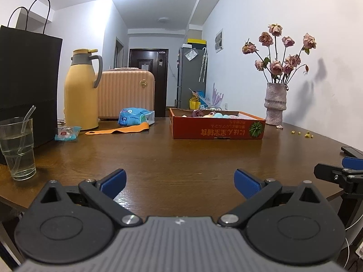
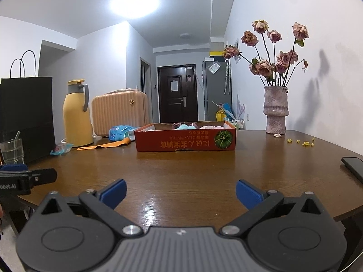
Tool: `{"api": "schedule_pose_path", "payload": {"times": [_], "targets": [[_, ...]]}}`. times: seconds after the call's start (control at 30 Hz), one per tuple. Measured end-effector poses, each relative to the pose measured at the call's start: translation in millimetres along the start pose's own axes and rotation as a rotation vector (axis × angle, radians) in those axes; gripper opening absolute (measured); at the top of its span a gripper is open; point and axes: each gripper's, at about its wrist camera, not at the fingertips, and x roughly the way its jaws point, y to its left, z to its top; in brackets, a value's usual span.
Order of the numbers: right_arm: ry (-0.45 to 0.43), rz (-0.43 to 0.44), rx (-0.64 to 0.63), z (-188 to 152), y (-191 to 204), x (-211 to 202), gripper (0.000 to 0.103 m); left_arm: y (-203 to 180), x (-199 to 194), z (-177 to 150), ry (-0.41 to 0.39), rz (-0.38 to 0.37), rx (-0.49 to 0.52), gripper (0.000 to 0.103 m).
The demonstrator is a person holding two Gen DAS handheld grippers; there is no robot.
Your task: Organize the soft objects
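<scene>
The left gripper point(image 1: 180, 182) hangs over the near edge of the table point(image 1: 181, 158), jaws spread wide with nothing between them. Beyond it sits the box point(image 1: 217, 127), soft things point(image 1: 215, 114) showing over its rim. Left of the box lie a blue packet point(image 1: 133, 116) and an orange strap point(image 1: 118, 130); farther left stand a flask point(image 1: 80, 90) and a glass point(image 1: 18, 148). Right of the box stands a vase point(image 1: 275, 104). The right gripper point(image 1: 347, 172) shows at the right edge, its opening unclear.

A yellow thermos point(image 1: 79, 90), peach suitcase point(image 1: 127, 94), black bag point(image 1: 27, 81) and vase point(image 1: 275, 104) stand on what looks like a wooden table point(image 1: 181, 158).
</scene>
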Motion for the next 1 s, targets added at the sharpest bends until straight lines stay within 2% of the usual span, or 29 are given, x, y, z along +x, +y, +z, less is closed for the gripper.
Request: {"api": "schedule_pose_path", "payload": {"times": [1.0], "targets": [[0.015,0.009,-0.006,-3.6,3.4,4.1,0.103,1.6,-0.9,-1.9,-0.002,0.001,0.007,0.103]]}}
